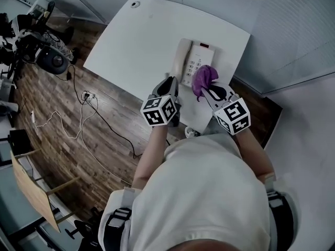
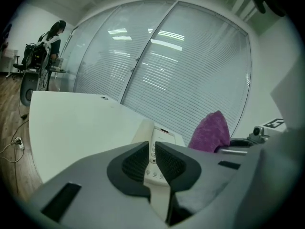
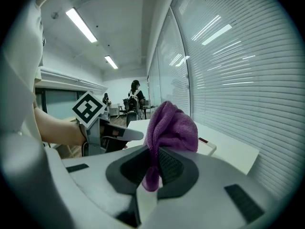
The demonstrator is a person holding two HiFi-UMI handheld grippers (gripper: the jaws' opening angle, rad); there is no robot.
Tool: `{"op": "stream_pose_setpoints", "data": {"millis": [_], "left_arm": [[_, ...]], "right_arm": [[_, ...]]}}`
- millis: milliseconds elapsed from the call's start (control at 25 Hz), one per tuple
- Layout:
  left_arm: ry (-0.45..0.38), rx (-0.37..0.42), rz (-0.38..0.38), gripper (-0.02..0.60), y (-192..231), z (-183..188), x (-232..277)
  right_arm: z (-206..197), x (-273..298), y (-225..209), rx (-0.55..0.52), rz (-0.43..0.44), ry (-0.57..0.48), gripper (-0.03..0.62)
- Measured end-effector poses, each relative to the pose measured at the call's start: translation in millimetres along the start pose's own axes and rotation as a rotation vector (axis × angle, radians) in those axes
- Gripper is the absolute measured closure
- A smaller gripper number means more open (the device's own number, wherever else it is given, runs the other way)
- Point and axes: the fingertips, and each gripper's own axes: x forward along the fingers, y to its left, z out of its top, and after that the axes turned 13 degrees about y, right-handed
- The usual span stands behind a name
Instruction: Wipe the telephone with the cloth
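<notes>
At the boxy white telephone (image 1: 194, 61), the right gripper (image 1: 208, 91) pinches a fluffy purple cloth (image 1: 204, 78); the left gripper (image 1: 169, 84) stands barely parted, empty.

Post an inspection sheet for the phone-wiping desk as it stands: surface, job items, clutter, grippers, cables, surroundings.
Surface: white table, bare apart from a cable grommet near its far corner.
Job's things: white telephone, handset on its cradle; purple cloth bunched over its near right corner, contact unclear.
Clutter: nothing seen.
Grippers: right gripper shut on the cloth; left gripper empty, jaws a narrow gap apart, at the telephone's near left.
Cables: loose cables across the wood floor; no cord seen at the telephone.
Surroundings: glass wall with blinds; dark equipment and a person in the background.
</notes>
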Motion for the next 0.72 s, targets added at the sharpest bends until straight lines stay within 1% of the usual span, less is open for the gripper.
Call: {"op": "stream_pose_setpoints", "data": {"millis": [160,280,360,520,720], "left_arm": [[-0.010,-0.011,-0.005,0.545,-7,-8,-20],[-0.021,-0.025,-0.018,0.554,-10,-14,-33],[-0.029,-0.026,-0.014,0.558,-10,-18,-40],[-0.033,-0.012,-0.003,0.560,-13,-26,-54],[-0.015,0.014,-0.005,0.560,-16,-41,-65]], "right_arm": [[2,-4,12,0.022,0.015,-0.025,0.549],[2,-5,21,0.038,0.033,-0.044,0.549],[2,-4,25,0.044,0.038,-0.055,0.549],[4,-6,34,0.040,0.035,-0.073,0.549],[4,-10,44,0.039,0.027,-0.092,0.549]]}}
